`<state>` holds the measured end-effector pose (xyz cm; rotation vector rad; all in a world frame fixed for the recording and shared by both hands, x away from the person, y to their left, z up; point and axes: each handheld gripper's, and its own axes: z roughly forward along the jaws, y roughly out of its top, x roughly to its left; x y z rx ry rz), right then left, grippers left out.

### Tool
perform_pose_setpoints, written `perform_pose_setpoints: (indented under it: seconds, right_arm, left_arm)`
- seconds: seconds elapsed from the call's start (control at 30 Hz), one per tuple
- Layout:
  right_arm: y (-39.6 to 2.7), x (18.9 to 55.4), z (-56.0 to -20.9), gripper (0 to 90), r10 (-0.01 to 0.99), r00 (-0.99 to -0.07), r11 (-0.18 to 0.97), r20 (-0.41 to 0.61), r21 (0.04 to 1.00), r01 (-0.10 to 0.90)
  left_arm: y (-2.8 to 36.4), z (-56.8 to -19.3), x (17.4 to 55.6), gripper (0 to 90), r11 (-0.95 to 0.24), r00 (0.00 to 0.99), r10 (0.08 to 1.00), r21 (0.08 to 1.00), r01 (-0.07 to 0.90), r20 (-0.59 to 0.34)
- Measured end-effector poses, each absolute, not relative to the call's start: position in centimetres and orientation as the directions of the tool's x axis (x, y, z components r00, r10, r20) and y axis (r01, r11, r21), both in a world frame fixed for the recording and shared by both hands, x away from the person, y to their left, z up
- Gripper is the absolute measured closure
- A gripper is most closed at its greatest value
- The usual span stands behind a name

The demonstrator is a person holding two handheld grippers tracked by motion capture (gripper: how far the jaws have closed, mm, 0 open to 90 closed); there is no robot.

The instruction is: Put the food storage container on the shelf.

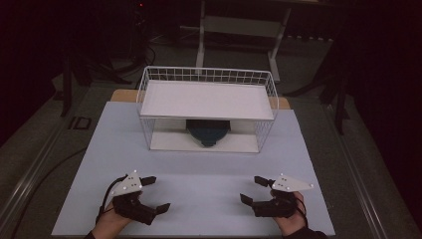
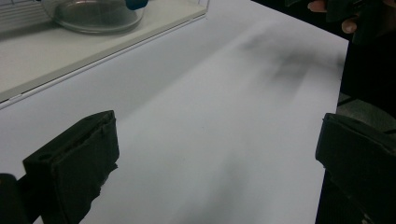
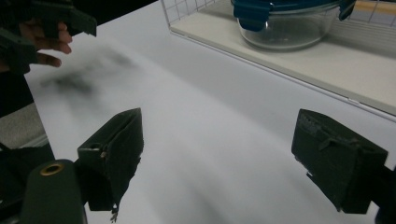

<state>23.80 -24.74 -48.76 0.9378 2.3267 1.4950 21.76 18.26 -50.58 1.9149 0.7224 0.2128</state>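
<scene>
A white wire rack with a flat upper shelf stands at the back of the white table. On its lower shelf sits a round glass container with a blue lid, also seen as a glass container and glass bowl in the gripper views. My left gripper rests near the front left, jaws wide apart, nothing between them. My right gripper rests near the front right, also open and holding nothing. Each gripper faces the table's middle.
The rack's lower shelf is a white board raised slightly off the table. A wooden board edge shows behind the rack. Beyond the table are a dark floor and a white frame stand.
</scene>
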Motion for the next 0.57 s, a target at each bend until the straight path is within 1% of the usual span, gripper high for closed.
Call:
perform_pose_setpoints:
  seconds: [0.17, 0.23, 0.57]
  right_arm:
    - [-25.6, 23.4, -49.1, 16.5, 0.625, -0.767, 0.281, 0.147, 0.874, 0.397]
    - [-25.9, 23.3, -49.5, 16.5, 0.626, -0.763, 0.279, 0.162, 0.866, 0.414]
    - [-25.8, 23.4, -50.2, 16.6, 0.623, -0.763, 0.292, 0.172, 0.854, 0.431]
  left_arm:
    - [18.2, -50.6, 21.7, 0.0, -0.287, 0.806, 0.567, 0.876, 0.387, -0.17]
    - [18.2, -50.6, 21.7, 0.0, -0.289, 0.808, 0.565, 0.876, 0.386, -0.17]
    - [17.9, -50.6, 21.6, 0.0, -0.301, 0.816, 0.555, 0.876, 0.377, -0.16]
